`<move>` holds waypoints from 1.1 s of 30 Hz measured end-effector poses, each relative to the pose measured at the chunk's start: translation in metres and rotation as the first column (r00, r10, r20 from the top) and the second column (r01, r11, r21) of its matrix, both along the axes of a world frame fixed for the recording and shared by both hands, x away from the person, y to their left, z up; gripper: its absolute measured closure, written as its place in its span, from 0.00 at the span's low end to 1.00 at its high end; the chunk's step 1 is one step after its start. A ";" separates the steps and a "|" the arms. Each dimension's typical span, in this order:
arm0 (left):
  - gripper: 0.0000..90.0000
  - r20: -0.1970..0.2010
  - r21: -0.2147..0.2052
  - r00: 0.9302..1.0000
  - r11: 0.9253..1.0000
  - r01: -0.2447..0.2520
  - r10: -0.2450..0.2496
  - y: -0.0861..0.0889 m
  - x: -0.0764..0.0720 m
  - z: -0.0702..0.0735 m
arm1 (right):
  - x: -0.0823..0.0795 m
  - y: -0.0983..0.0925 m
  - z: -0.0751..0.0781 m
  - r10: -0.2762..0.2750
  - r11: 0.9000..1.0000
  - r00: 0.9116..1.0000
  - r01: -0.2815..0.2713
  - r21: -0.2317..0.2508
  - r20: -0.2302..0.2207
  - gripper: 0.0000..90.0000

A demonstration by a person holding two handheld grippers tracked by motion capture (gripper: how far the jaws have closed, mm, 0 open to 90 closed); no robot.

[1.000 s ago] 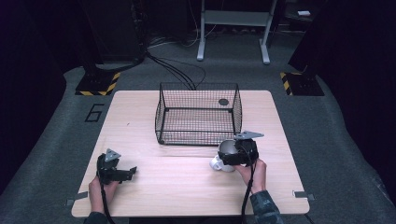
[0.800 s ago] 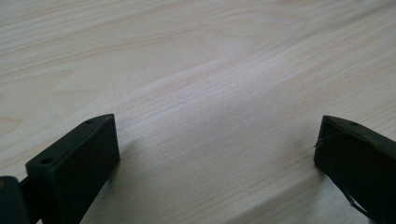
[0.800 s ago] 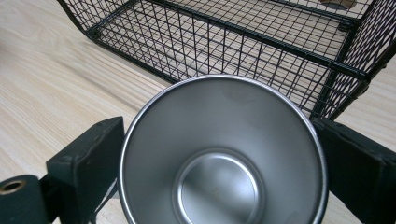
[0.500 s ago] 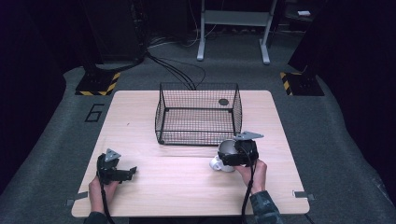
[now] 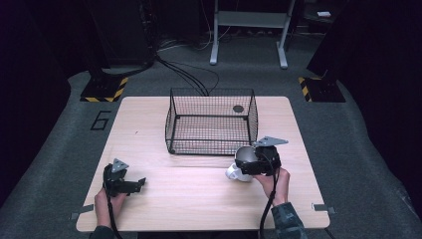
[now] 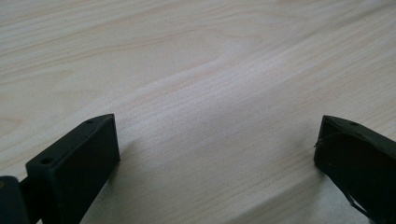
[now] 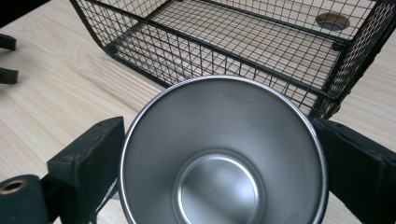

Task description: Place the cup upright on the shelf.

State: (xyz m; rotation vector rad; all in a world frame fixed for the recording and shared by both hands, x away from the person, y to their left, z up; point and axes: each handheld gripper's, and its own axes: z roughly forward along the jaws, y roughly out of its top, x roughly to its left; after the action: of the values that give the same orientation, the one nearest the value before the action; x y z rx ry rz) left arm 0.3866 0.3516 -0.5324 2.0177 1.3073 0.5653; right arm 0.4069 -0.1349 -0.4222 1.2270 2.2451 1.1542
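holding the metal cup between the jaws of your right gripper, you have it at the near right corner of the wire basket, just outside the mesh and low over the table. in the right gripper view both jaws press against the cup's wall, one on each side, with the open mouth facing the camera. the likely step is getting it into the basket, so lift first (the basket's wall stands higher than the cup now does), carry it over the rim rather than through it, and keep the squeeze even, since smooth steel may slip if you tilt it hard. set it on the basket floor before you let go. your left gripper rests at the near left of the table, jaws spread wide over bare wood, holding nothing; leave it there, well apart from the work.
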 end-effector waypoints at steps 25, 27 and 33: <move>0.00 0.000 -0.002 1.000 1.000 -0.001 0.001 0.000 0.000 0.000 | 0.001 -0.005 0.041 0.051 0.999 0.999 -0.051 0.006 -0.008 0.07; 0.00 0.001 -0.002 1.000 1.000 -0.002 0.002 0.000 0.000 0.000 | 0.001 -0.005 0.043 0.053 0.999 0.999 -0.053 0.008 -0.010 0.07; 0.00 0.001 -0.002 1.000 1.000 -0.003 0.003 0.000 0.000 0.000 | 0.002 -0.002 0.049 0.066 0.998 0.998 -0.067 -0.003 -0.013 0.07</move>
State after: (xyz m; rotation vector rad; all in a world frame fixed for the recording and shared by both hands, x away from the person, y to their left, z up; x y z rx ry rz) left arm 0.3868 0.3514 -0.5325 2.0142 1.3102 0.5663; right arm 0.4094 -0.1371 -0.3731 1.1698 2.3126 1.1691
